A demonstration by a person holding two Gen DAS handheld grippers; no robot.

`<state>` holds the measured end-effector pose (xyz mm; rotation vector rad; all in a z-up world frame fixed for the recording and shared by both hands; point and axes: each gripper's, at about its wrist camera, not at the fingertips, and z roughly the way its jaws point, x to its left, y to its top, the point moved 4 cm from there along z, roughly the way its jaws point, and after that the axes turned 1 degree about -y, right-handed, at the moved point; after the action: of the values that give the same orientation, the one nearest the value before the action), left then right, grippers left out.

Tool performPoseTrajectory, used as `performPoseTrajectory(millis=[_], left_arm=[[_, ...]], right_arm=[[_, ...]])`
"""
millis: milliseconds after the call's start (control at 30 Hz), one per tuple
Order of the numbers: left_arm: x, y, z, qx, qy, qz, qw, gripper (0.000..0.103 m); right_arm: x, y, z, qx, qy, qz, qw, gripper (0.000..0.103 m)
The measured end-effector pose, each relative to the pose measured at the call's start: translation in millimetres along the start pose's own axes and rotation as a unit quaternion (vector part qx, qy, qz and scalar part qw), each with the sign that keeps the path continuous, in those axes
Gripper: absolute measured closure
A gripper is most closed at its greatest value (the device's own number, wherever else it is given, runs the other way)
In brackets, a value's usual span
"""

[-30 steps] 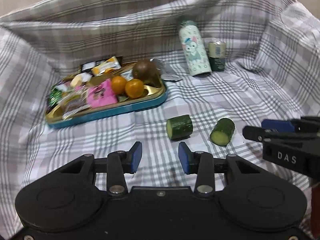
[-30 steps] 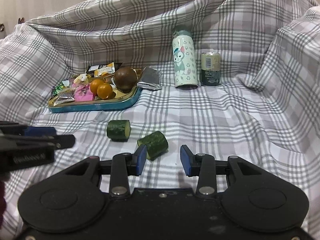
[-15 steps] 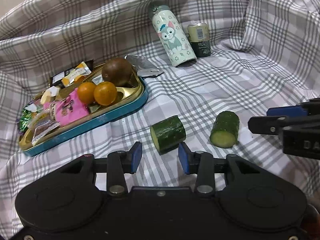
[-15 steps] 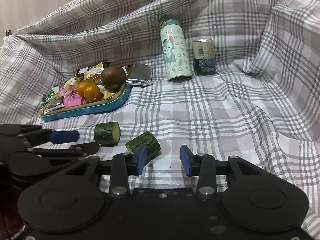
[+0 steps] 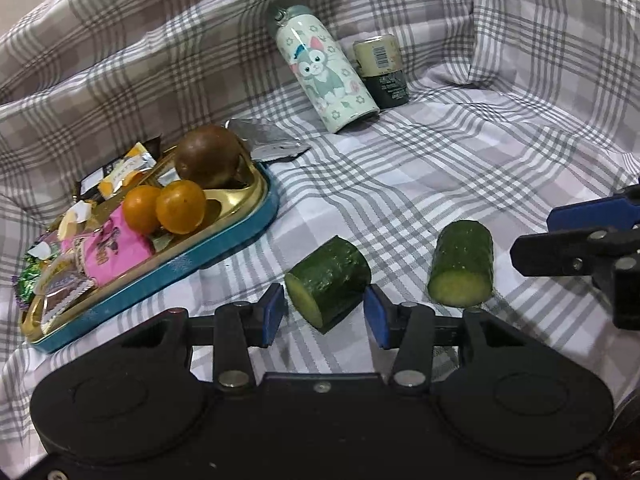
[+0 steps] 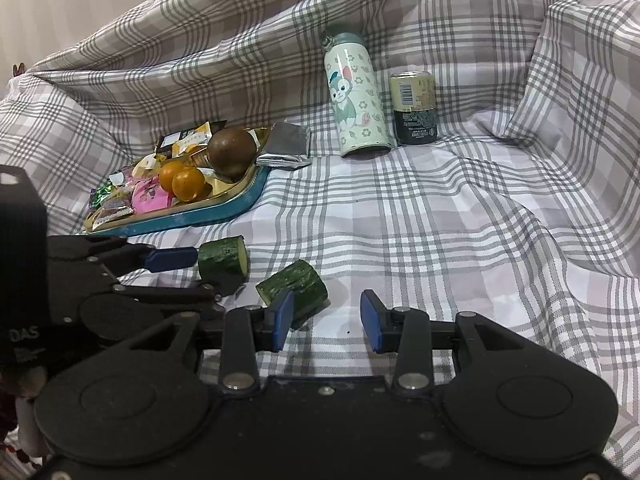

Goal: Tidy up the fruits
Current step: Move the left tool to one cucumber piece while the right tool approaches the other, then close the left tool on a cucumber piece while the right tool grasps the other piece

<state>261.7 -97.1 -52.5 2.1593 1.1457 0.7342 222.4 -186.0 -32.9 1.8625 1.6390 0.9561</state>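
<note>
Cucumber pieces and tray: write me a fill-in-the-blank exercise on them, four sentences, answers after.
1. The cloth under everything has a ___ pattern.
2. The number of cucumber pieces lying on the cloth is ___.
3. In the tray, the two oranges lie in front of a round ___ fruit.
4. Beside the cartoon-cat bottle stands a ___.

Missing words: plaid; two; brown; can

1. Left gripper (image 5: 324, 312): matte black plastic body, two round raised discs, silver screws.
2. Blue pads tip its black fingers (image 5: 274, 314).
3. Right gripper (image 6: 326, 320): the same build; white "DAS" lettering marks the left one's side.
</note>
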Motion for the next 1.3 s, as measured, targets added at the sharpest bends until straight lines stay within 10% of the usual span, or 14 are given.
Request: performPoseTrajectory(millis=[1300], left_arm=[[17.4, 3.9, -6.2, 0.006, 0.018, -0.101, 0.9947, 0.057]], right_arm=[[10.7, -4.9, 3.6, 0.003, 0.014, -0.03, 0.999, 0.063]])
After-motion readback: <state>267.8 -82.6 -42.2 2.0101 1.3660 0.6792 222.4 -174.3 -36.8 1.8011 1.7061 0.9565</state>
